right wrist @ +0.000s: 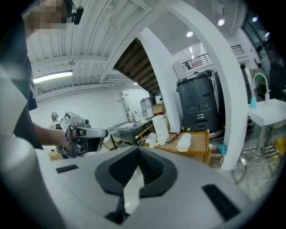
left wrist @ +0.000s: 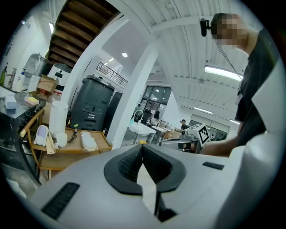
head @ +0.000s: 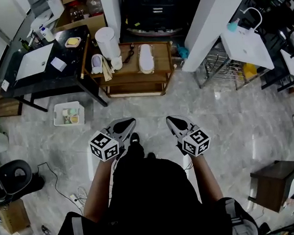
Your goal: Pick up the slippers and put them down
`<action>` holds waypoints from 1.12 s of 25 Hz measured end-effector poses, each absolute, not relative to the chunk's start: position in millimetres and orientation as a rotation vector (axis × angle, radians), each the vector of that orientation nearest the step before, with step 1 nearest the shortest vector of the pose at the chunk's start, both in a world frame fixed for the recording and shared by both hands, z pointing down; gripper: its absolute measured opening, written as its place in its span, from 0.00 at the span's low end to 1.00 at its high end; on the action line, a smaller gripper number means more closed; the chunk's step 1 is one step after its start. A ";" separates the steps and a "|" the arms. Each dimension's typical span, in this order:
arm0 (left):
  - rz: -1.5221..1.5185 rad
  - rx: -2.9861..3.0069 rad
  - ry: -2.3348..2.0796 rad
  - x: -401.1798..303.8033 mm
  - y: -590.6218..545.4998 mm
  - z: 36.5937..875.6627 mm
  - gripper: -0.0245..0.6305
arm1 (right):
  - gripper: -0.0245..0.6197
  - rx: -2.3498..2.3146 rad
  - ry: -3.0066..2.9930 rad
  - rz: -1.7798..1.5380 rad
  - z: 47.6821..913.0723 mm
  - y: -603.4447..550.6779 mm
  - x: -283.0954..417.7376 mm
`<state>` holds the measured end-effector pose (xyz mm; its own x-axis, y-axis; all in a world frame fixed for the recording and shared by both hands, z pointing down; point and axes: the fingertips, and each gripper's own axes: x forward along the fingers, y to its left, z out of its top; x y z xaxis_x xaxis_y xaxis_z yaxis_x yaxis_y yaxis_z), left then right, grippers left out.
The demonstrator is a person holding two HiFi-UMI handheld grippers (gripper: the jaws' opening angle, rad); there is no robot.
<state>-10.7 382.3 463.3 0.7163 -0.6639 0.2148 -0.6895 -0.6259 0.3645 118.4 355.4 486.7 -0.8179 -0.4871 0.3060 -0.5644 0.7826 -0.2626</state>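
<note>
Wooden table (head: 161, 60) w/ white slipper (head: 146, 58) lying flat, left gripper (head: 131, 122) & right gripper (head: 169, 120) both closed

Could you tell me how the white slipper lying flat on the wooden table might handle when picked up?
The slipper looks soft and padded, so probably light and a bit floppy. It lies flat on the table, so unlikely to roll.

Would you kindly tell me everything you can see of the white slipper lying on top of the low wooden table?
The white slipper is a pale, soft-looking, elongated oval. It lies flat on the top of the low wooden table, in the right half as the head view shows it, with its length pointing away from the person. Nothing rests on it. A tall white cylinder stands to its left, apart from it. Finer detail is too small to tell.
</note>
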 end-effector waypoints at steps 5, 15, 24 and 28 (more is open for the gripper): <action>0.083 2.494 -0.991 -19.5 359.6 470.5 0.05 | 0.05 0.891 -2.731 0.533 485.6 339.8 114.9; 0.099 2.495 -0.890 -35.7 312.8 482.8 0.05 | 0.05 0.916 -2.658 0.534 497.9 309.9 92.3; 0.119 2.523 -0.801 -48.3 277.3 486.7 0.05 | 0.05 0.931 -2.641 0.512 501.1 289.4 58.6; 0.135 2.531 -0.744 -47.3 266.7 489.6 0.06 | 0.05 0.957 -2.615 0.541 509.4 288.5 54.1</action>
<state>-47.3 266.7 489.6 0.8462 -0.4823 0.2267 -0.5311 -0.7287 0.4323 54.1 288.5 509.4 -0.7317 -0.5502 0.4024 -0.6647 0.7069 -0.2420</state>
